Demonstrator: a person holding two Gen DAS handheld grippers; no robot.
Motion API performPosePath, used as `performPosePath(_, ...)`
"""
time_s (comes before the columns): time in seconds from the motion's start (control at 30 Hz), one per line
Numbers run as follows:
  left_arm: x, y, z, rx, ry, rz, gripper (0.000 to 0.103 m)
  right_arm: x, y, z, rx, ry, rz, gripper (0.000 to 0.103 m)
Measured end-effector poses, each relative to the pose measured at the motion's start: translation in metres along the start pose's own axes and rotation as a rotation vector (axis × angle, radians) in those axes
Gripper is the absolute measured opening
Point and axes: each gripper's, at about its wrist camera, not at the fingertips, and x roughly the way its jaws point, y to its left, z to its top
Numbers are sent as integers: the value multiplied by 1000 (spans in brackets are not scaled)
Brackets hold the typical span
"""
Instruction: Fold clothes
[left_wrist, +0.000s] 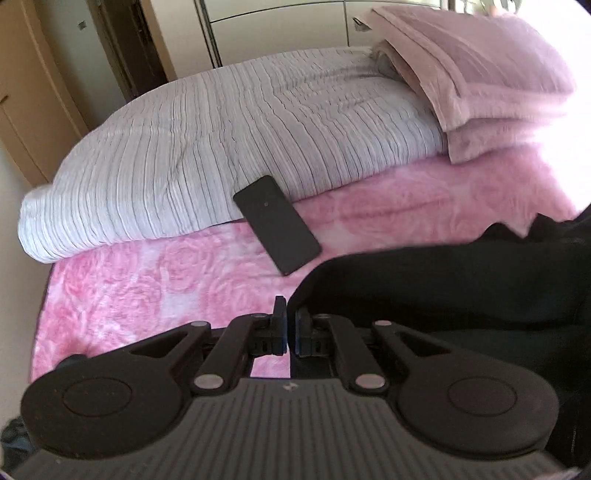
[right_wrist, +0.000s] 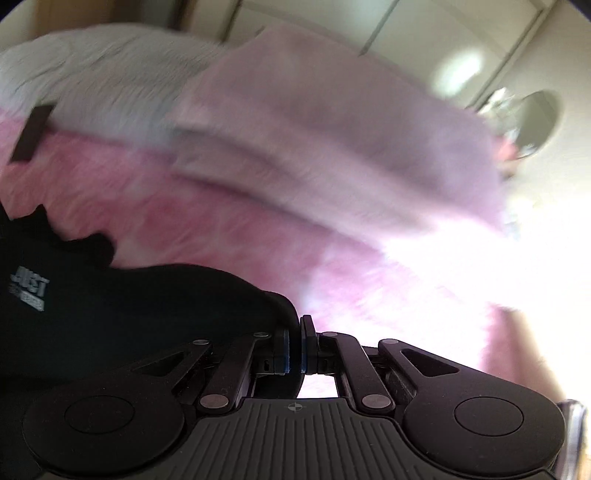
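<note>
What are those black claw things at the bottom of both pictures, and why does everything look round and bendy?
Those claws are grippers, hand tools with two fingers that a person squeezes, one in each hand. A little camera sits on each tool and looks out along its fingers. Its lens bends the picture, so straight things look curved.

One picture comes from the left gripper, the other from the right gripper. Both are pinched shut on edges of the same black garment, which shows in the right picture too, with white letters on it.

Everything lies on a bed with a fuzzy pink rose blanket. Farther back are a grey striped comforter, a stack of folded pale pink blankets, and a black phone leaning against the comforter. The right picture is blurry.
</note>
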Motion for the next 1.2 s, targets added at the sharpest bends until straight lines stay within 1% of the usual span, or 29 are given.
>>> performPosePath(0.03, 15, 0, -1, -15, 17, -10, 6, 0, -5, -2, 15, 0, -26, 3)
performPosePath(0.1, 55, -4, -8, -55, 101, -26, 10, 19, -9, -15, 61, 32, -48, 3)
performPosePath(0.17, 95, -10, -22, -89, 231, -37, 19, 49, -6, -29, 91, 97, -38, 4)
performPosePath(0.23, 105, -22, -31, -53, 251, -22, 25, 70, 5, -42, 92, 155, -20, 7)
performPosePath(0.27, 100, -29, -33, -32, 240, -25, 27, 79, 11, -47, 89, 181, -10, 29)
performPosePath(0.3, 95, -37, -36, -11, 230, -27, 33, 81, 18, -53, 87, 188, -4, 59)
performPosePath(0.33, 90, -45, -39, 10, 219, -30, 38, 77, 26, -57, 86, 170, -1, 69)
performPosePath(0.37, 82, -56, -42, 40, 211, -36, 40, 71, 34, -61, 85, 149, 15, 72)
performPosePath(0.4, 73, -72, -46, 100, 190, -65, 42, 64, 43, -65, 82, 137, 47, 72)
performPosePath(0.43, 65, -89, -51, 160, 168, -94, 47, 59, 54, -70, 79, 144, 83, 72)
performPosePath(0.47, 58, -110, -56, 249, 142, -135, 52, 55, 65, -75, 78, 155, 126, 72)
performPosePath(0.5, 52, -132, -62, 338, 116, -176, 62, 51, 77, -79, 77, 165, 168, 72)
performPosePath(0.53, 50, -155, -70, 418, 95, -217, 67, 47, 88, -84, 78, 178, 205, 72)
performPosePath(0.63, 45, -226, -95, 657, 31, -340, 70, 37, 119, -100, 81, 215, 283, 72)
performPosePath(0.7, 41, -273, -112, 816, -14, -422, 70, 31, 131, -116, 86, 242, 301, 72)
performPosePath(0.73, 46, -292, -121, 876, -27, -411, 68, 29, 135, -123, 92, 259, 307, 72)
performPosePath(0.77, 54, -304, -129, 920, -19, -389, 59, 29, 136, -130, 101, 277, 309, 72)
performPosePath(0.8, 62, -316, -136, 963, -10, -367, 19, 28, 136, -136, 108, 295, 306, 72)
performPosePath(0.83, 66, -318, -138, 960, 1, -353, 5, 27, 135, -142, 116, 313, 302, 72)
performPosePath(0.87, 60, -310, -133, 903, -31, -325, 4, 25, 134, -147, 121, 326, 296, 72)
performPosePath(0.93, 35, -271, -114, 729, -88, -275, 4, 19, 127, -154, 126, 338, 280, 72)
performPosePath(1.03, -17, -180, -93, 539, -150, -70, 4, 12, 117, -164, 144, 354, 254, 72)
performPosePath(1.1, -51, -107, -88, 433, -155, 93, 4, 9, 111, -167, 167, 364, 238, 72)
performPosePath(1.17, -74, -29, -89, 316, -138, 302, 4, 5, 110, -167, 201, 363, 234, 72)
performPosePath(1.2, -82, 10, -90, 251, -122, 408, 7, 2, 111, -164, 215, 360, 236, 72)
